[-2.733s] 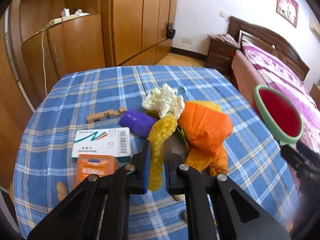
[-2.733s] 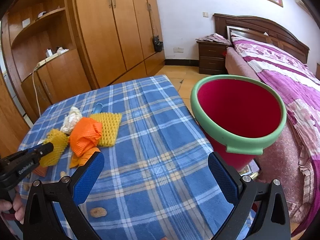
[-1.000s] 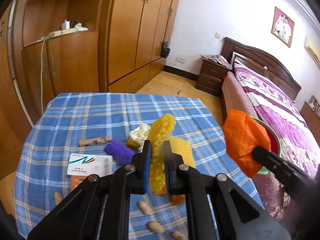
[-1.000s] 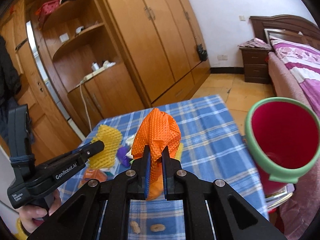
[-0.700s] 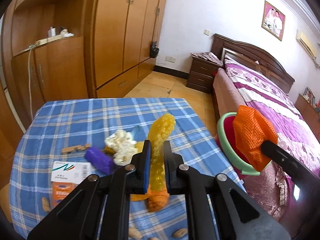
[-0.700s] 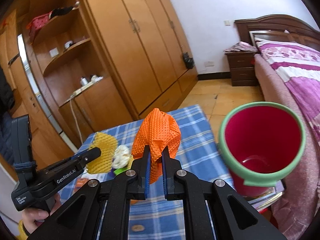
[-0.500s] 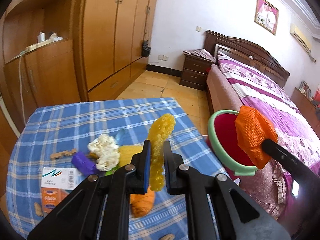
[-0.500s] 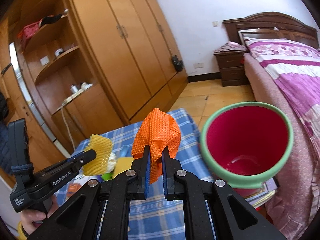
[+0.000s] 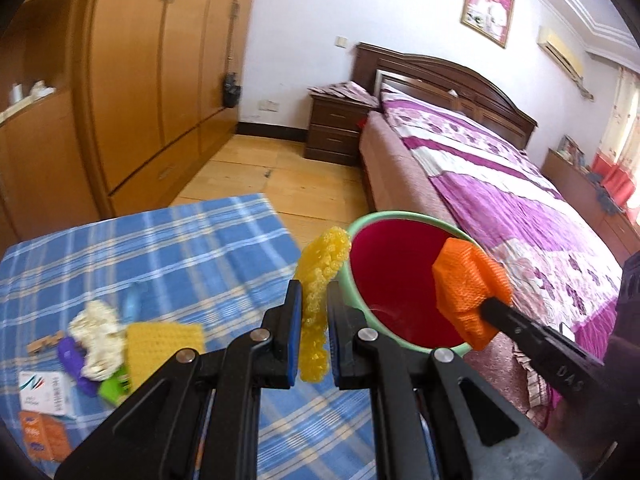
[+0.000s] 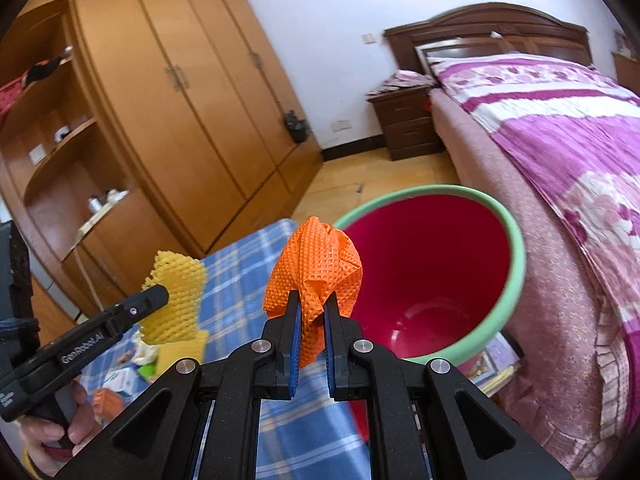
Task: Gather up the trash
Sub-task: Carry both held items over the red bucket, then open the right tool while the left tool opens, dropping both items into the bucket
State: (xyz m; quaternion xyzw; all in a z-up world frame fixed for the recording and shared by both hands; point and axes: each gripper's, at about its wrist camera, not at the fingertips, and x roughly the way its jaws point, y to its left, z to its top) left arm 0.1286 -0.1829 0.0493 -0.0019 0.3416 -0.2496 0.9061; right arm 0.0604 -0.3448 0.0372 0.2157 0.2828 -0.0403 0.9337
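My left gripper point(image 9: 313, 292) is shut on a yellow foam net point(image 9: 320, 276), held in the air just left of the bin's rim. My right gripper point(image 10: 311, 302) is shut on a crumpled orange foam net point(image 10: 316, 264), which hangs over the bin's mouth in the left wrist view point(image 9: 466, 292). The bin point(image 9: 400, 280) is red inside with a green rim and stands off the table's right edge; it also shows in the right wrist view point(image 10: 432, 264). The yellow net shows at the left in the right wrist view point(image 10: 174, 300).
On the blue plaid tablecloth point(image 9: 180, 248) lie a flat yellow net point(image 9: 164, 344), a white crumpled wad point(image 9: 100, 332), a purple piece point(image 9: 72, 364), a green scrap point(image 9: 116, 388), a white card point(image 9: 42, 390) and an orange box point(image 9: 44, 436). A bed point(image 9: 500, 200) stands right, wardrobes point(image 9: 160, 80) behind.
Both grippers have swung right from the table toward the bin, each carrying its net. The orange net now hangs over the bin's mouth and the yellow net is at its rim.
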